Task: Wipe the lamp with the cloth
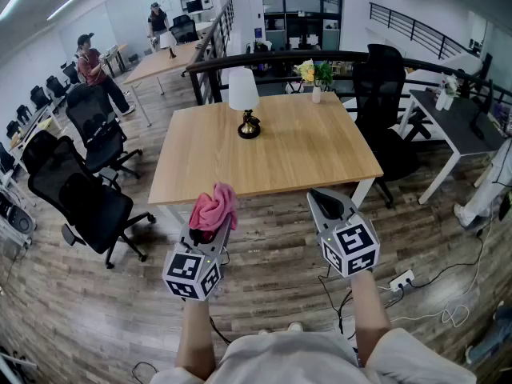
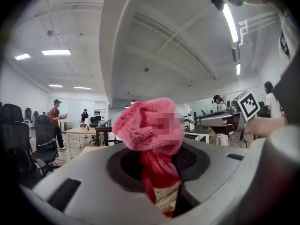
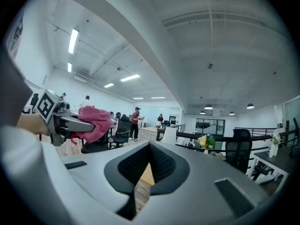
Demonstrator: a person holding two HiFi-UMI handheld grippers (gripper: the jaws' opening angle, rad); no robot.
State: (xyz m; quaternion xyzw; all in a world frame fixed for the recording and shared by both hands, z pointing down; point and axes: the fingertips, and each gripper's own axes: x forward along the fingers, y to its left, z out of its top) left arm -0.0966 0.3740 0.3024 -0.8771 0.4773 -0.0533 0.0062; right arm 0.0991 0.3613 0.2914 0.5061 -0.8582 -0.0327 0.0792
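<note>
left tongs [image 1: 208, 232] are clenched on the pink cloth [image 1: 214, 206]. in the left gripper view a darker red fold of it runs down between the pads, and the rest bunches into a soft lump above the tips. right tongs [image 1: 319, 198] are clenched as well, with nothing in them: in the right gripper view the two pads meet along a thin seam. i hold both about level, side by side and apart, at the near edge of the wooden worktop [image 1: 304, 154], with the plank floor [image 1: 264, 254] below them.

the lamp [image 1: 244, 102] stands upright toward the far side of the worktop, left of its middle. it has a white shade over a dark round base, and it is well apart from both tongs and from the cloth. a small vase of flowers [image 1: 315, 74] stands at the worktop's far edge, to the right of the lamp. black office chairs [image 1: 96, 206] are grouped on the floor to my left, and two people [image 1: 92, 62] stand by desks farther back on that side.
</note>
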